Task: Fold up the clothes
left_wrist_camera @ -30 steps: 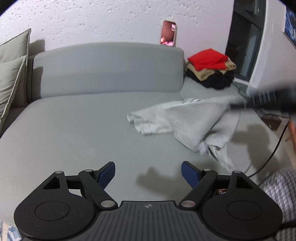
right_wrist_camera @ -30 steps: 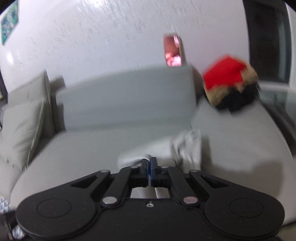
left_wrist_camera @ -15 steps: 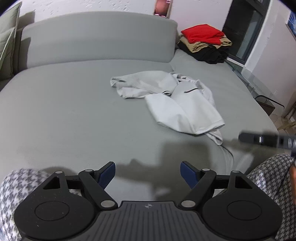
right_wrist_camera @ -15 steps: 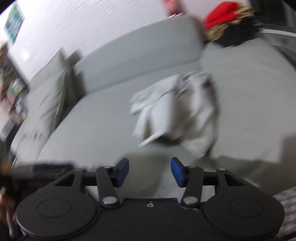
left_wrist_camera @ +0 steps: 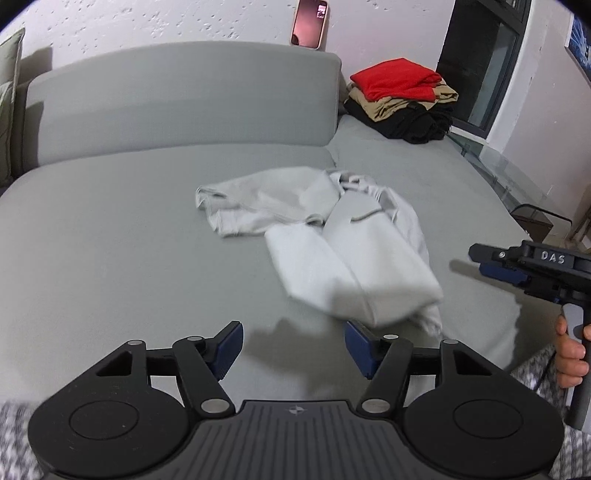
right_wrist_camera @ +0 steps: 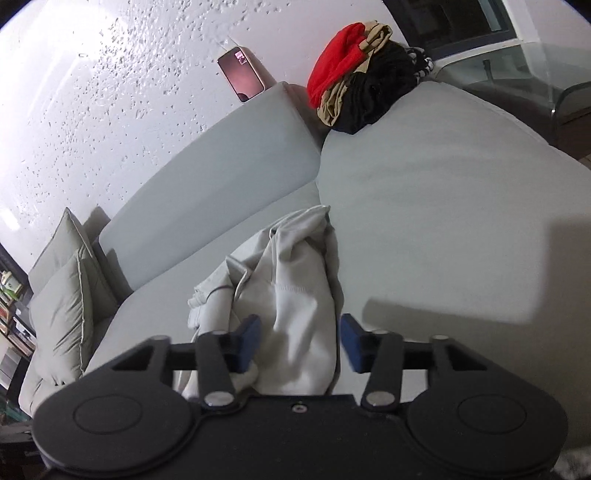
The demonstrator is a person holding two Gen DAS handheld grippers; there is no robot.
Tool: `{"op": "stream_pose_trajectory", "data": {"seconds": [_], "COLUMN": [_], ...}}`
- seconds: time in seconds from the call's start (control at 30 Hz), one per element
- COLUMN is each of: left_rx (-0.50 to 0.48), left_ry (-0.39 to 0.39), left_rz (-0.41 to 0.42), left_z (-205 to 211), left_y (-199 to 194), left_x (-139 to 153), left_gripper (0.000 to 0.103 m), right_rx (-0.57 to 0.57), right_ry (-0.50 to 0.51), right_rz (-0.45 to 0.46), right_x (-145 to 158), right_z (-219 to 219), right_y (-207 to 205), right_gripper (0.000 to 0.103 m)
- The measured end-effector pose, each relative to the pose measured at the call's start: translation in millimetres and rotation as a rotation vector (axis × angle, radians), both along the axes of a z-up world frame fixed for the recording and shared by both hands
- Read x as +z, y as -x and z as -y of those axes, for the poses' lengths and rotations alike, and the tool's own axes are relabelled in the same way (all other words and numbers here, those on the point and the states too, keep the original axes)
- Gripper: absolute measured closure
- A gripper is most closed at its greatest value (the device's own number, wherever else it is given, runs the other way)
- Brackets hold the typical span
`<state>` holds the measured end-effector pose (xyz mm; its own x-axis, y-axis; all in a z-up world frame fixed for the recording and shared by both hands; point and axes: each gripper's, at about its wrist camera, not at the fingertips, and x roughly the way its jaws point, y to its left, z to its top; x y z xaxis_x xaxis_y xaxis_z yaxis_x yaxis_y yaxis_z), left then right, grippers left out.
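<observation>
The right gripper (right_wrist_camera: 300, 345) is tilted over a grey sofa (right_wrist_camera: 443, 221), its jaws closing with a crumpled pale grey garment (right_wrist_camera: 291, 295) lying between the blue pads, not pinched yet. Far right there's a stack of red, tan and black clothes (right_wrist_camera: 354, 74). A phone (right_wrist_camera: 242, 75) leans on the wall, cushions (right_wrist_camera: 62, 295) far left.

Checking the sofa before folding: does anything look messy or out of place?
The pale grey garment lies crumpled mid-sofa, one part twisted over another, unlike the neat folded stack at the far corner. A phone leans on the wall atop the backrest, oddly perched.
</observation>
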<state>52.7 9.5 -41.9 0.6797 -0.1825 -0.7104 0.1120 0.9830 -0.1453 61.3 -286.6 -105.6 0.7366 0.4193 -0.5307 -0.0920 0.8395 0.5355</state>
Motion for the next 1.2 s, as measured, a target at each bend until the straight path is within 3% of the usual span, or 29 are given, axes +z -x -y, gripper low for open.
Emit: {"op": "stream_pose_trajectory", "data": {"seconds": [0.13, 0.2, 0.33, 0.43, 0.47, 0.57, 0.6, 0.67, 0.73, 0.83, 0.97, 1.07, 1.13, 1.17, 1.2], "left_rx": [-0.045, -0.077, -0.066, -0.032, -0.021, 0.012, 0.023, 0.039, 0.071, 0.126, 0.22, 0.266, 0.273, 0.276, 0.279], "left_ry": [0.104, 0.151, 0.209, 0.247, 0.256, 0.202, 0.169, 0.124, 0.056, 0.013, 0.017, 0.015, -0.022, -0.048, -0.073], "left_rz": [-0.025, -0.027, -0.101, -0.18, -0.207, -0.228, -0.214, -0.183, -0.117, -0.03, 0.044, 0.039, -0.013, -0.049, -0.084], "left_z": [8.7, 13.5, 16.8, 15.4, 14.8, 18.7, 20.9, 22.4, 17.0, -12.8, -71.0, -103.2, -111.7, -114.5, -117.0], "left_y": [-21.5, -29.0, -57.1, -79.6, -85.9, -94.6, -94.9, -93.2, -86.6, -69.3, -47.0, -39.2, -43.0, -46.3, -48.4], "left_x": [-1.9, -2.9, -21.8, -42.7, -49.9, -63.1, -63.1, -58.8, -45.9, -19.7, 17.5, 30.8, 19.5, 11.2, 3.0], "left_gripper": [0.028, 0.023, 0.025, 0.042, 0.053, 0.087, 0.098, 0.1, 0.101, 0.101, 0.101, 0.101, 0.1, 0.099, 0.098], "right_rx": [0.021, 0.047, 0.048, 0.044, 0.053, 0.067, 0.069, 0.056, 0.032, -0.053, -0.159, -0.24, -0.287, -0.321, -0.358], "right_ry": [0.035, 0.048, 0.038, 0.004, 0.002, 0.052, 0.075, 0.082, 0.069, -0.048, -0.265, -0.337, -0.363, -0.337, -0.297], "right_rz": [-0.028, -0.043, -0.081, -0.105, -0.108, -0.116, -0.119, -0.109, -0.08, 0.001, -0.076, -0.155, -0.201, -0.213, -0.236], "right_x": [-4.7, -4.9, -10.5, -14.8, -15.8, -20.7, -22.9, -22.7, -18.2, 0.9, 21.3, 32.6, 29.6, 25.0, 19.5], "right_z": [-4.1, -8.1, -11.2, -13.8, -16.6, -28.8, -33.3, -36.7, -36.5, -16.9, 23.9, 47.4, 57.7, 62.3, 66.9], "right_y": [-23.6, -29.4, -45.8, -55.3, -58.2, -67.5, -70.6, -72.5, -70.6, -54.9, -36.3, -30.7, -36.2, -39.5, -39.8], "right_gripper": [0.058, 0.053, 0.043, 0.041, 0.041, 0.047, 0.068, 0.097, 0.097, 0.098, 0.098, 0.097, 0.094, 0.09, 0.076]}}
